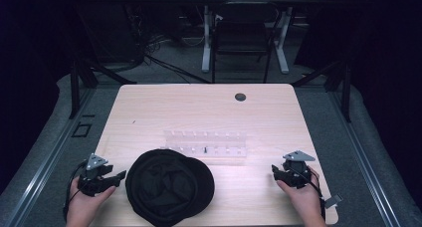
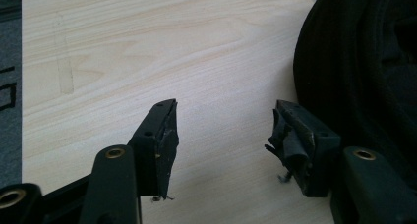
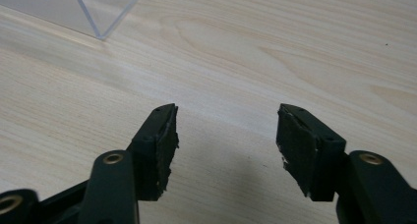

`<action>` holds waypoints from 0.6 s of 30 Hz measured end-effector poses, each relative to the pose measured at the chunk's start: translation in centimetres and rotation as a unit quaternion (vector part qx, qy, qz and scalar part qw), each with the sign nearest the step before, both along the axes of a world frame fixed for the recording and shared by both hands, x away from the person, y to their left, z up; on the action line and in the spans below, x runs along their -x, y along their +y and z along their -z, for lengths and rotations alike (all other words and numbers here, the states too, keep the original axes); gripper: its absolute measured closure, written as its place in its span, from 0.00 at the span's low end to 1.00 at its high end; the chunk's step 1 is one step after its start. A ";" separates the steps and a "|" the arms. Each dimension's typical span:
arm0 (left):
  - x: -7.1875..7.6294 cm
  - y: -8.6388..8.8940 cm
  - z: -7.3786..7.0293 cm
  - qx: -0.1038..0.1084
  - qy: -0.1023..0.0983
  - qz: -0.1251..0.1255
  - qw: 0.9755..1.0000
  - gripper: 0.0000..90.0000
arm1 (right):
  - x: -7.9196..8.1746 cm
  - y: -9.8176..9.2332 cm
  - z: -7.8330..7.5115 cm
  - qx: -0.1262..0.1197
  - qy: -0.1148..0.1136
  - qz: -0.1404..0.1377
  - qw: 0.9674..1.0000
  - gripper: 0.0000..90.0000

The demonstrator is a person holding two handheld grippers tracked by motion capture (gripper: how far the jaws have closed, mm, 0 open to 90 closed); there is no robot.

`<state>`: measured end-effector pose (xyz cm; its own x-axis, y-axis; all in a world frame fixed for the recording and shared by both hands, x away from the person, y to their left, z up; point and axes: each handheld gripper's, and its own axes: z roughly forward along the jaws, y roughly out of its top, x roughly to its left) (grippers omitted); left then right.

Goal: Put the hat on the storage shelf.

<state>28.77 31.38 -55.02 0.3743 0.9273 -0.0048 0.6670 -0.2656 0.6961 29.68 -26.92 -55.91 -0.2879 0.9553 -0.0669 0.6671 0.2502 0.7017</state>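
A black cap (image 1: 169, 186) lies crown-down on the light wooden table (image 1: 199, 107) near the front edge, its dark fabric (image 2: 364, 67) at the right of the left gripper view. Behind it stands a clear acrylic rack (image 1: 205, 143) with a small dark item in one slot; one corner of the rack (image 3: 98, 10) is at the top left of the right gripper view. My left gripper (image 1: 118, 177) rests open just left of the cap, nothing between its jaws (image 2: 223, 130). My right gripper (image 1: 275, 171) is open over bare wood (image 3: 226, 130) at the front right.
A round dark grommet (image 1: 240, 96) sits near the table's far edge. Beyond the table are a black chair (image 1: 243, 35), white desk legs and cables on the floor. Grey padding surrounds the table.
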 end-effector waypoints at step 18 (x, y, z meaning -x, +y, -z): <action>0.5 1.1 -0.9 0.077 0.035 -0.013 0.996 0.53 | 0.3 0.9 -0.4 0.009 -0.009 -0.009 1.000 0.52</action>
